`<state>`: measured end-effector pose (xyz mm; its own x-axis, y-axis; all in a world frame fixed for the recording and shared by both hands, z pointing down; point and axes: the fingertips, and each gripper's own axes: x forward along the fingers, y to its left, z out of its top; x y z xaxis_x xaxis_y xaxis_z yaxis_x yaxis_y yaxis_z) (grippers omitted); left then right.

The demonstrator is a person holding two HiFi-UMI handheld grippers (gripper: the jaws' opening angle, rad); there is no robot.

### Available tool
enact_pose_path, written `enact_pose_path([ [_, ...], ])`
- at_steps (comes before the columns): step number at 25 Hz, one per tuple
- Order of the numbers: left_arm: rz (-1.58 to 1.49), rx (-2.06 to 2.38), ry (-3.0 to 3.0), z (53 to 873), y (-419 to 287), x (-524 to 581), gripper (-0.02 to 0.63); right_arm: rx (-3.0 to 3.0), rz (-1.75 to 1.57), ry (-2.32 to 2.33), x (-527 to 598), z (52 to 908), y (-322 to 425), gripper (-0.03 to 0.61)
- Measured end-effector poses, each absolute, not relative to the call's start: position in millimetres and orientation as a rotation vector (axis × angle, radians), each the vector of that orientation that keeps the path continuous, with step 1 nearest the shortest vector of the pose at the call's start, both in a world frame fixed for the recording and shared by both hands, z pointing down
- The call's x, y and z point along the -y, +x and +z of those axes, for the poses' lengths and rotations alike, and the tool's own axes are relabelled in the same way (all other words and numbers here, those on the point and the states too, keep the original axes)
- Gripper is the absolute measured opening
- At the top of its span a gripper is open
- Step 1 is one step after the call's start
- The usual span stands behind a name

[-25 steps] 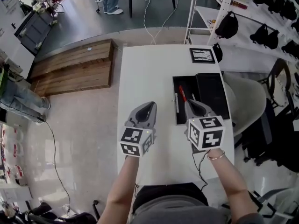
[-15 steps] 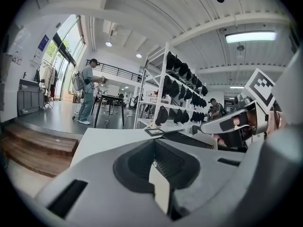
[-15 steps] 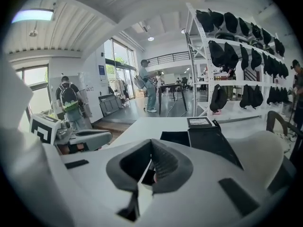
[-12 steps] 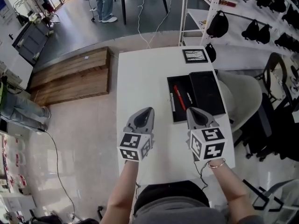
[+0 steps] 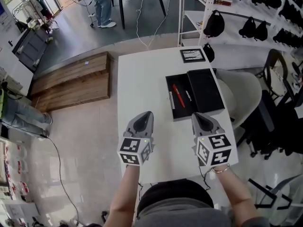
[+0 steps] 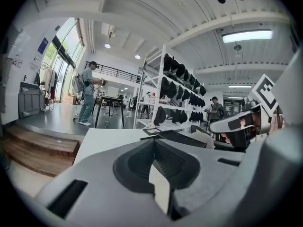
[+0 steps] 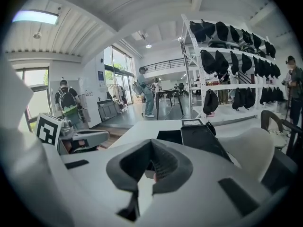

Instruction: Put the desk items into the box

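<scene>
Left gripper [image 5: 146,114]: your jaws are closed together with nothing between them. It is above the near part of the table, well left of the box.
Right gripper [image 5: 195,116]: your jaws are closed and empty. The tip is just short of the box's near edge.
Table [image 5: 142,79]: white; both of your grippers are at its near end.
Box [image 5: 182,112]: black and open, on the right half of the table.
Lid [image 5: 205,90]: flat black panel lying against the box's right side.
Red pen [image 5: 178,95]: lies lengthwise inside the box.
Dark pen [image 5: 188,96]: also inside the box, just right of the red pen.
White stick [image 5: 170,98]: along the box's left wall; too small to tell what it is.
Card [image 5: 192,55]: black-framed, on the table beyond the box, apart from it.
</scene>
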<state>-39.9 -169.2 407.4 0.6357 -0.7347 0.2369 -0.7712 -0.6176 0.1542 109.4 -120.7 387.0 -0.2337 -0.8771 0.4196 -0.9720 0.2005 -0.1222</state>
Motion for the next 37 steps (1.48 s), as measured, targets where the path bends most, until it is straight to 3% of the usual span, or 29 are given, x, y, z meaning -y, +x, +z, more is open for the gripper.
enact_pose_path([
  [37, 0.213, 1.248, 2.618, 400.0, -43.2, 132.2, 0.006, 2.319, 0.406, 1.726, 80.4, 381.4, 126.5, 0.003],
])
